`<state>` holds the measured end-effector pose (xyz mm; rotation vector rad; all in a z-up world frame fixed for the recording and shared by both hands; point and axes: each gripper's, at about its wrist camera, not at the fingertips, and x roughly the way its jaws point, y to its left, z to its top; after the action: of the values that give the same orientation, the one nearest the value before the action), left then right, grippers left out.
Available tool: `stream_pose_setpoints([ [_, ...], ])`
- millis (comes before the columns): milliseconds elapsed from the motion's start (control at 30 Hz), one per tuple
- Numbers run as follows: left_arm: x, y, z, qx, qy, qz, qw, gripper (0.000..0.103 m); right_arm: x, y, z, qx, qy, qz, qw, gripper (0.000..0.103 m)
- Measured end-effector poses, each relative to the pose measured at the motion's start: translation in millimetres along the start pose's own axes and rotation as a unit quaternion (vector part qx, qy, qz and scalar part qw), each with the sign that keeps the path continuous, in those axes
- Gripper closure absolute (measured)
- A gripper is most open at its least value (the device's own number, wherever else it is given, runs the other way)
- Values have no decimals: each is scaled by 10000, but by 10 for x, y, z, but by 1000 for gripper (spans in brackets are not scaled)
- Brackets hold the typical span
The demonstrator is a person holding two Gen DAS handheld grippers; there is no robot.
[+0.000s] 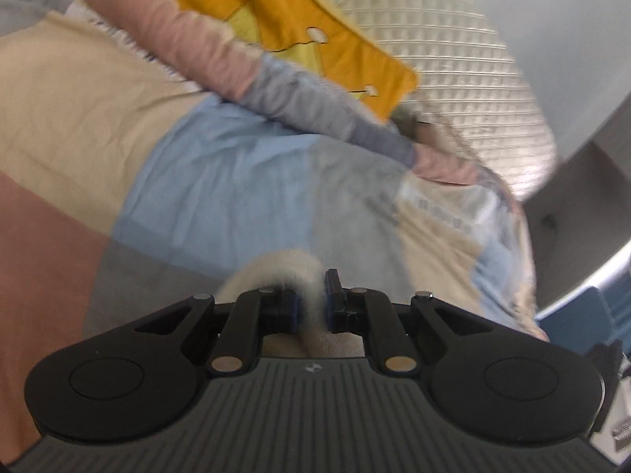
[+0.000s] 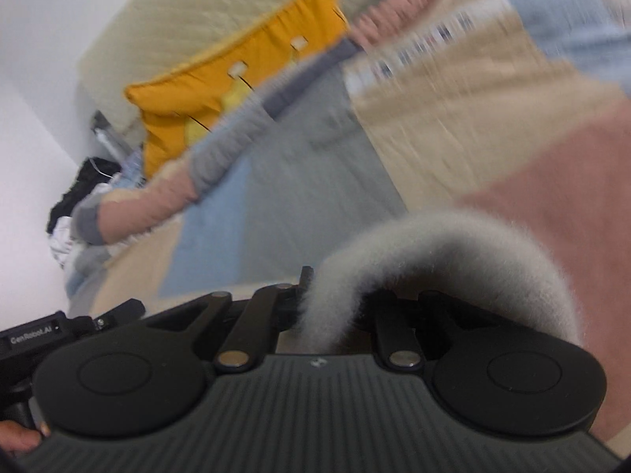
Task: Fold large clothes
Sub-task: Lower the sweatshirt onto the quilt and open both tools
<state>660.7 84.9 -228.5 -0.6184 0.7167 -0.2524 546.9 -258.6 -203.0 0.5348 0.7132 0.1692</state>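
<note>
My left gripper (image 1: 311, 303) is shut on a fold of fuzzy cream-grey cloth (image 1: 276, 266) that loops up between its pads. My right gripper (image 2: 329, 307) is shut on the same kind of fuzzy pale cloth (image 2: 453, 244), which arches over its right finger. Both hold their folds above a bed covered with a patchwork spread (image 1: 221, 181) of blue, beige, pink and grey blocks, also in the right wrist view (image 2: 299, 181). The rest of the garment is hidden below the grippers.
A yellow pillow (image 1: 276, 12) leans on a quilted cream headboard (image 1: 453, 59); both also show in the right wrist view, pillow (image 2: 221, 90). A rolled patchwork blanket edge (image 1: 221, 59) runs along the pillow. Dark and white clothes (image 2: 83, 205) lie heaped by the white wall.
</note>
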Motion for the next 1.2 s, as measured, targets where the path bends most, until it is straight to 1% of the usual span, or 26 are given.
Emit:
stream_pose_setpoints([
  [100, -31, -17, -63, 8, -52, 9, 10000, 90, 31, -86, -56, 124, 23, 111, 9999, 86],
  [200, -139, -101, -55, 72, -10, -24, 10000, 78, 20, -49, -47, 62, 47, 83, 9999, 84],
  [233, -220, -150, -53, 101, 31, -54, 9999, 64, 7, -30, -48, 22, 60, 75, 10000, 82],
  [267, -277, -172, -56, 110, 54, -112, 9999, 55, -28, -1, -51, -17, 62, 77, 9999, 80],
  [300, -341, -189, -66, 122, 53, -188, 9997, 39, -47, 18, -48, -57, 68, 73, 9999, 65],
  [333, -413, -214, -83, 172, 38, -223, 9996, 31, -91, 38, -62, -100, 65, 104, 9999, 40],
  [367, -489, -244, -102, 251, 18, -194, 9995, 30, -138, 63, -75, -132, 45, 148, 9998, 31],
  [400, -567, -271, -123, 337, 4, -149, 9993, 30, -201, 83, -92, -146, 0, 220, 9997, 29],
  [567, -1104, -398, -294, 416, -41, -88, 9991, 30, -638, 264, -192, -384, -149, 425, 9982, 29],
  [700, -1626, -531, -508, 492, -65, -139, 9987, 30, -1159, 413, -296, -695, -352, 511, 9956, 29],
  [800, -2067, -668, -689, 626, -137, -96, 9979, 30, -1612, 515, -404, -889, -517, 574, 9930, 29],
  [967, -2836, -856, -1088, 778, -197, 20, 9968, 30, -2349, 640, -711, -1216, -759, 625, 9877, 29],
  [1033, -3116, -896, -1261, 761, -252, 97, 9967, 30, -2597, 679, -851, -1336, -796, 594, 9860, 29],
  [1100, -3370, -921, -1425, 735, -265, 112, 9969, 30, -2831, 706, -984, -1441, -839, 582, 9843, 29],
  [1200, -3679, -990, -1648, 787, -258, 255, 9962, 30, -3144, 709, -1174, -1499, -904, 596, 9828, 29],
])
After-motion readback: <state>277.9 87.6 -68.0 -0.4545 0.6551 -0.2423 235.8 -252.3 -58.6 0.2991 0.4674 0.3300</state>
